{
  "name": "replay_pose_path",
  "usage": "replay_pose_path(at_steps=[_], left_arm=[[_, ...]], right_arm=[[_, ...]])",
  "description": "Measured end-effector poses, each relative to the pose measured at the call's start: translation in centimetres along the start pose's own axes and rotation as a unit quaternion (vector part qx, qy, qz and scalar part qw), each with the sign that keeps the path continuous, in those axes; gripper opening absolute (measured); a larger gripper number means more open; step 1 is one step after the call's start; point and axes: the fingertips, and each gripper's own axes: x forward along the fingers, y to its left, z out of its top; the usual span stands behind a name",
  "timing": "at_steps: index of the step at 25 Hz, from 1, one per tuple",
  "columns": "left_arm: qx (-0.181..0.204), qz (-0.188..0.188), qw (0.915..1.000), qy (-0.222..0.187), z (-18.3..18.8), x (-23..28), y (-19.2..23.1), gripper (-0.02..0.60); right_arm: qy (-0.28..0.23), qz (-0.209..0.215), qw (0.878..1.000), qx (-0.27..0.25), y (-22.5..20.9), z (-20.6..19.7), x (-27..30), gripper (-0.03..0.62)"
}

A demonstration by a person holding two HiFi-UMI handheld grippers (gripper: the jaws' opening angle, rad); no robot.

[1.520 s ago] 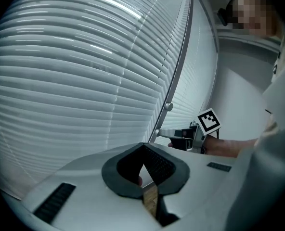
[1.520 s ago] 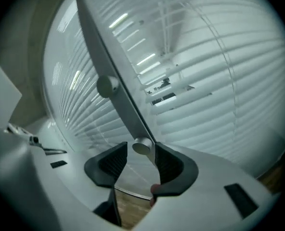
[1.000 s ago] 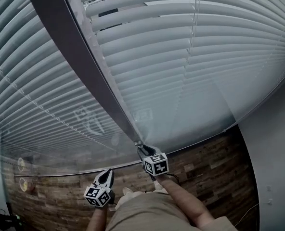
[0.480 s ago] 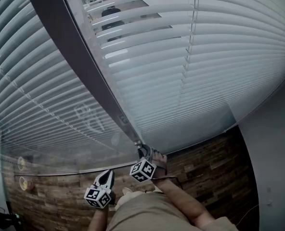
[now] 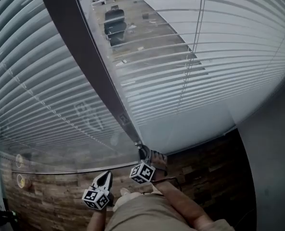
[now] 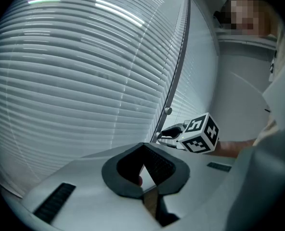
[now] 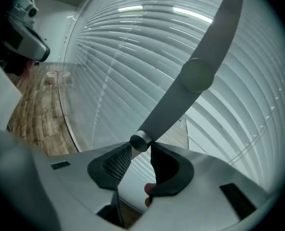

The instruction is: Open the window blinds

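Two white slatted blinds hang side by side. The right blind [image 5: 229, 57] has its slats tilted apart, and a room with chairs shows through its upper part. The left blind [image 5: 27, 81] stays flat and closed. A long grey tilt wand [image 5: 99, 76] runs down between them. My right gripper [image 5: 142, 151] is shut on the wand's lower end [image 7: 140, 141], one pad on each side. In the left gripper view the wand [image 6: 175, 71] and the right gripper [image 6: 165, 133] appear ahead. My left gripper [image 5: 104, 176] hangs lower left, shut on nothing, apart from the blinds.
A thin lift cord [image 5: 194, 42] hangs down the right blind. Wood-plank floor [image 5: 51, 198] lies below the blinds' bottom rails. A plain grey wall [image 5: 272, 153] closes the right side. My forearm [image 5: 181, 203] reaches up to the right gripper.
The right blind's slats have tilted from nearly flat to apart, letting the room beyond show. My right gripper rolled on the wand, its marker cube swinging left. The left gripper stayed put.
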Motion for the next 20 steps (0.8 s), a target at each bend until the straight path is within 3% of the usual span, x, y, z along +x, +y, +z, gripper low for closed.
replay_pose_path(at_steps=[8, 13, 16, 20], left_arm=[[0.0, -0.002, 1.0, 0.003, -1.0, 1.0, 1.0, 0.006], [-0.006, -0.001, 1.0, 0.003, -0.2, -0.2, 0.2, 0.006], [-0.015, 0.001, 0.9999, 0.002, -0.1, -0.6, 0.5, 0.006], [-0.022, -0.001, 0.9998, 0.0, 0.5, -0.4, 0.7, 0.006]], right_arm=[[-0.02, 0.04, 0.998, 0.05, 0.7, -0.7, 1.5, 0.13], [-0.083, 0.1, 0.979, 0.156, -0.9, 1.3, -2.4, 0.169], [-0.128, 0.089, 0.966, 0.208, -3.2, 3.2, -5.4, 0.169], [-0.148, 0.079, 0.963, 0.212, -5.3, 5.3, -7.3, 0.167]])
